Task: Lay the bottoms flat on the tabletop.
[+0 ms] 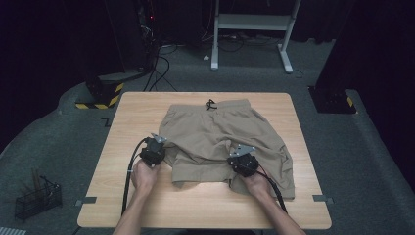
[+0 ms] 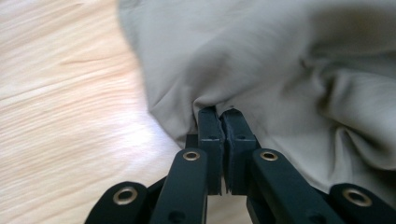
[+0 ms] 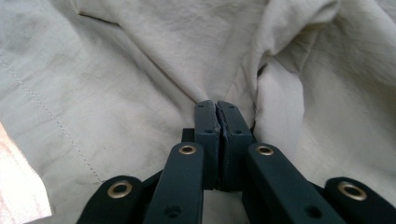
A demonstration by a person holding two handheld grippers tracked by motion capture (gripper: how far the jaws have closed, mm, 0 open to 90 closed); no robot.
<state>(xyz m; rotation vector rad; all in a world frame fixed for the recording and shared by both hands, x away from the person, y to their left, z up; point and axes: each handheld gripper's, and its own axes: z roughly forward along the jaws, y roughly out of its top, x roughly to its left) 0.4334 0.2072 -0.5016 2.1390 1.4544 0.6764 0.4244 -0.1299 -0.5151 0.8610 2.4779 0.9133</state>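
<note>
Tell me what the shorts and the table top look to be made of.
Shorts: thin beige woven cloth, matte, likely cotton or a blend; it creases softly and shows stitched seams. Table top: light wood or wood-look laminate, smooth, with printed-looking grain and a faint sheen; which one, I cannot tell.

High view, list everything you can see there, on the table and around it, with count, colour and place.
shorts: one pair, khaki, spread on the table's middle, waistband at the far side, black drawstring at the waistband
table: one, light wood, centre of the view
wire basket: one, black, on the floor at the near left
stand base: one, black with yellow-black stripes, on the floor beyond the table's far left corner
white frame: one, white, on the floor at the back
cables: several, black, on the floor at the far left
left gripper: one, black, shut on the shorts' left edge
right gripper: one, black, shut on the shorts' near right part
forearms: two, bare, entering from the bottom
</note>
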